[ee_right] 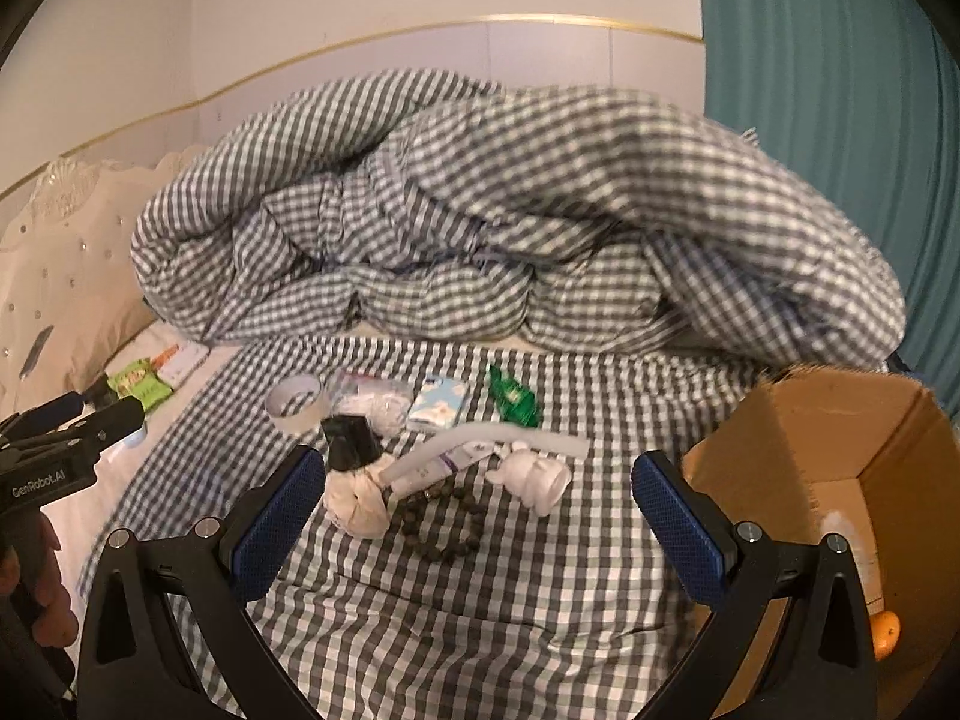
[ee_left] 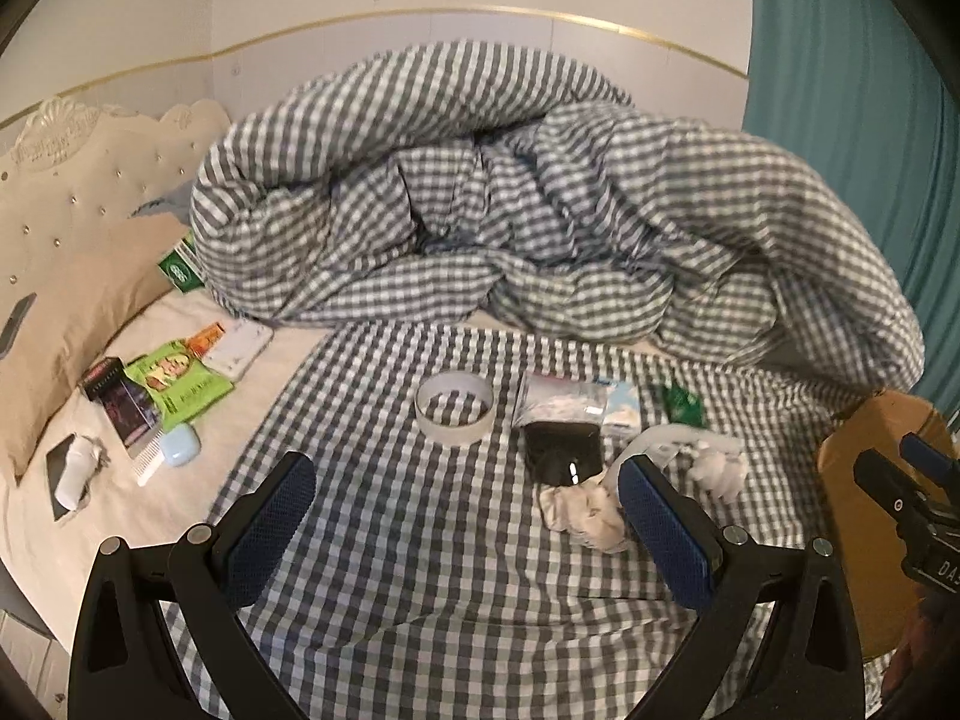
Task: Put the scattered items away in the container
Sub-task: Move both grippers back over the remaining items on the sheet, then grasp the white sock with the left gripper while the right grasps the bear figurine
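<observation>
The cardboard box (ee_right: 840, 468) is cut off at the right edge, its floor mostly hidden. A green box (ee_left: 180, 267) lies half buried under the checked duvet (ee_left: 510, 210). Print on the packets (ee_left: 180, 384) by the pillow is too blurred to read.

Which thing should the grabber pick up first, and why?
Probably lower the open right gripper onto the white ceramic figurine. It lies nearest the brown cardboard box, apart from the dark bead bracelet, and both grippers hold nothing.
</observation>
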